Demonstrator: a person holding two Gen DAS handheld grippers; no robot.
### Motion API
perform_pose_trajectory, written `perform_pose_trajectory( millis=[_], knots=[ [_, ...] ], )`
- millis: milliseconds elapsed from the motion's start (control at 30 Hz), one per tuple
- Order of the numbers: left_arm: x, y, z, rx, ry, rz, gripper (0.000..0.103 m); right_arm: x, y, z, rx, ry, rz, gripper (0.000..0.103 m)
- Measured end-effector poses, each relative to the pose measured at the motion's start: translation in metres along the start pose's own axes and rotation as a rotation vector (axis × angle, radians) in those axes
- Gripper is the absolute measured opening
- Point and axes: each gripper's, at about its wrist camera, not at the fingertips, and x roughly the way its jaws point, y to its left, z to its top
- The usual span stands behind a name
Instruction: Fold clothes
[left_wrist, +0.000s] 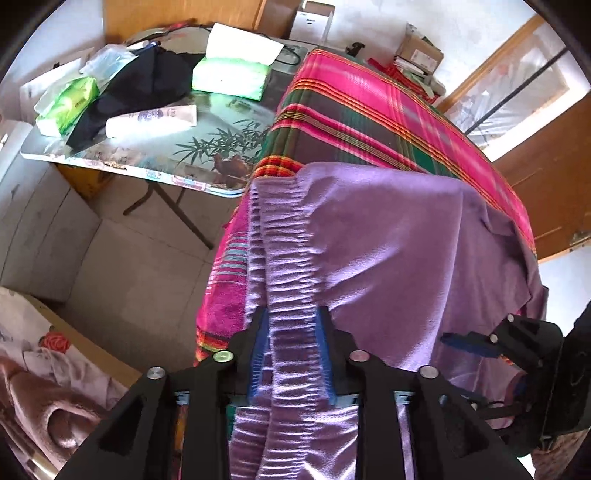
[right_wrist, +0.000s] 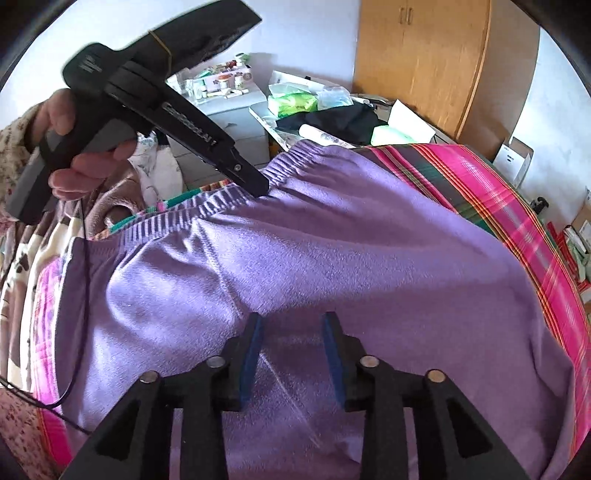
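**Both grippers on the purple pants, waistband at the left**

The purple pants (right_wrist: 332, 258) lie spread on the striped blanket (left_wrist: 369, 107). The blanket is our landmark. The stretchy waistband (left_wrist: 284, 258) hangs at the blanket's left edge, next to the side table (left_wrist: 192, 147). From there the cloth runs to the right across the blanket. So the long way of the pants goes left to right, from waistband toward legs. The leg ends are not in view.

The left gripper (left_wrist: 291, 350) is at the waistband. Its two blue pads are close together with the ribbed band between them. It looks like it is pinching the band. In the right wrist view you can see a hand (right_wrist: 70, 147) holding this gripper, with its tip down on the band at the blanket's left edge.

The right gripper (right_wrist: 293, 354) is further right, over the flat middle of the pants. Its pads stand apart, with a gap between them. The cloth lies under them. I see no fold pinched between the pads, so it looks open and holds nothing.

The left gripper is the nearer one to the waistband, and the right one is nearer to the leg side. I think a fold would bring one end of the pants toward the other along that long line. The pants look mostly flat right now. Whether a fold is already hidden underneath, I cannot tell.
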Motion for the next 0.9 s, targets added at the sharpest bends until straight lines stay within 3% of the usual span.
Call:
perform_pose_trajectory(
  millis=[133, 200, 233, 400, 767, 900],
  knots=[
    [0.000, 0.001, 0.001, -0.015, -0.013, 0.007, 0.029, 0.007, 0.005, 0.000, 0.006, 0.001, -0.023, 0.037],
    [0.000, 0.004, 0.001, -0.025, -0.021, 0.031, 0.015, 0.007, 0.008, -0.001, 0.008, -0.005, -0.032, 0.036],
    [0.000, 0.005, 0.000, -0.028, -0.026, 0.037, 0.013, 0.007, 0.007, -0.001, 0.013, -0.007, -0.032, 0.034],
    [-0.004, 0.007, -0.002, -0.042, -0.058, 0.047, 0.005, 0.007, 0.019, 0.001, -0.021, -0.015, -0.031, 0.001],
    [-0.016, 0.003, 0.003, 0.002, -0.153, 0.201, 0.000, 0.006, 0.029, 0.011, -0.010, -0.071, -0.038, 0.000],
    [-0.013, 0.020, 0.006, -0.062, -0.132, 0.165, 0.000, 0.007, 0.032, 0.013, -0.004, -0.080, -0.030, 0.000]
  ],
)
